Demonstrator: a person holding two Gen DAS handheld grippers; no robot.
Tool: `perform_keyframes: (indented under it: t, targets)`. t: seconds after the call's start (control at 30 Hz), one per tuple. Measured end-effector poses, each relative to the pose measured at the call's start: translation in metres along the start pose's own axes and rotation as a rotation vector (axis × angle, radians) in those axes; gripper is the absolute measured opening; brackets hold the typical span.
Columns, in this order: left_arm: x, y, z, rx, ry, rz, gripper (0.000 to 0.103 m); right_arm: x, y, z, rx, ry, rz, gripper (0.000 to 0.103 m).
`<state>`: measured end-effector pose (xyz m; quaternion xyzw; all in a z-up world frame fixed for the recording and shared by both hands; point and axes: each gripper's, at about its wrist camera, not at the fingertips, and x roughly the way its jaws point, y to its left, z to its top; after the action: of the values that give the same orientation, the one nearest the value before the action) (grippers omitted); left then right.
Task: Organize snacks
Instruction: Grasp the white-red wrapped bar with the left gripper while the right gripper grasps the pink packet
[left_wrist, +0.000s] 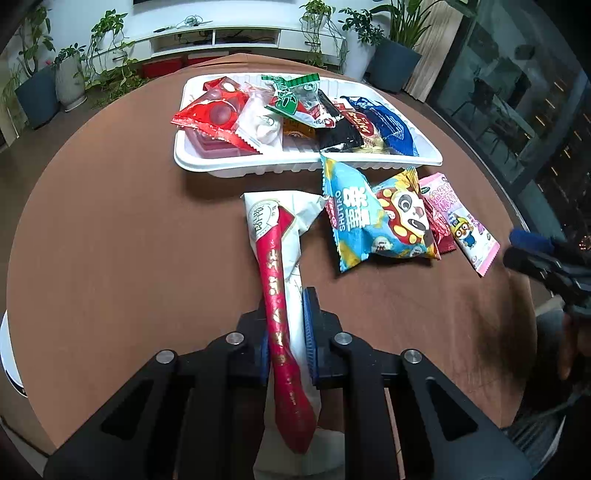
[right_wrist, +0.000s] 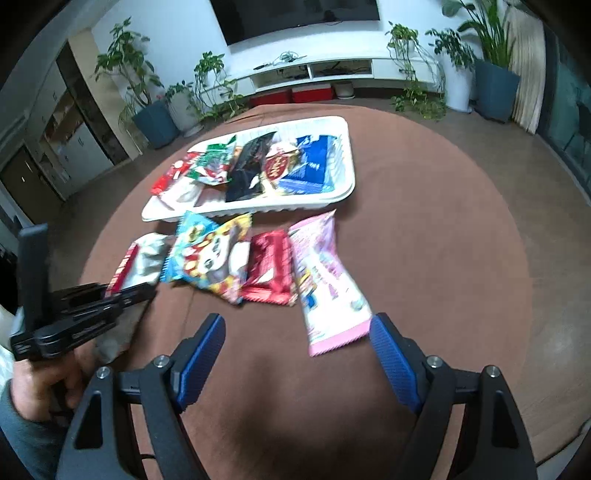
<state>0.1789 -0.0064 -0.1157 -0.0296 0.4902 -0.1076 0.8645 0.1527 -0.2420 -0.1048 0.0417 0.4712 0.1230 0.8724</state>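
Left wrist: my left gripper pinches the light, crinkly white-and-red packet mid-length; my right gripper gapes wide near the pink packet.

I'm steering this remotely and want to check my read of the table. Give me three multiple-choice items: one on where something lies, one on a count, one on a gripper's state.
1. Where does the pink packet lie?
A. in the white tray
B. on the table, nearest the right gripper
C. on the floor

2. How many packets lie on the table outside the white tray?
A. two
B. four
C. six

3. How is the left gripper?
A. shut on the white-and-red packet
B. open above the tray
C. shut on nothing

Answers:
1. B: it lies on the brown table, its near end between the spread fingers of the right gripper.
2. B: the white-and-red packet, the blue panda packet, the red packet and the pink one.
3. A: both blue pads press on that packet.
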Motion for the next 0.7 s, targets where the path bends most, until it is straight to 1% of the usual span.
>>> perform_keyframes:
  t: [0.07,0.1,0.23,0.37,0.63,0.7]
  targets:
    - [-0.003,0.001,-0.004,-0.002,-0.001,-0.008,0.013,0.011,-0.002,0.007,-0.034,0.041,-0.028,0.083]
    - [-0.005,0.001,-0.005,-0.003,-0.002,-0.012,0.012,0.016,-0.004,0.01,-0.041,0.057,-0.042,0.078]
    - [-0.01,0.005,-0.011,-0.022,-0.005,-0.032,0.012,0.032,-0.012,0.018,-0.072,0.097,-0.067,0.074]
    - [-0.015,0.006,-0.012,-0.035,-0.013,-0.058,0.012,0.048,-0.016,0.021,-0.095,0.148,-0.069,0.069]
    - [-0.018,0.005,-0.012,-0.044,-0.028,-0.076,0.012,0.055,-0.013,0.025,-0.132,0.148,-0.069,0.063]
    - [-0.019,0.006,-0.013,-0.048,-0.031,-0.076,0.012,0.056,-0.01,0.027,-0.139,0.152,-0.069,0.06]
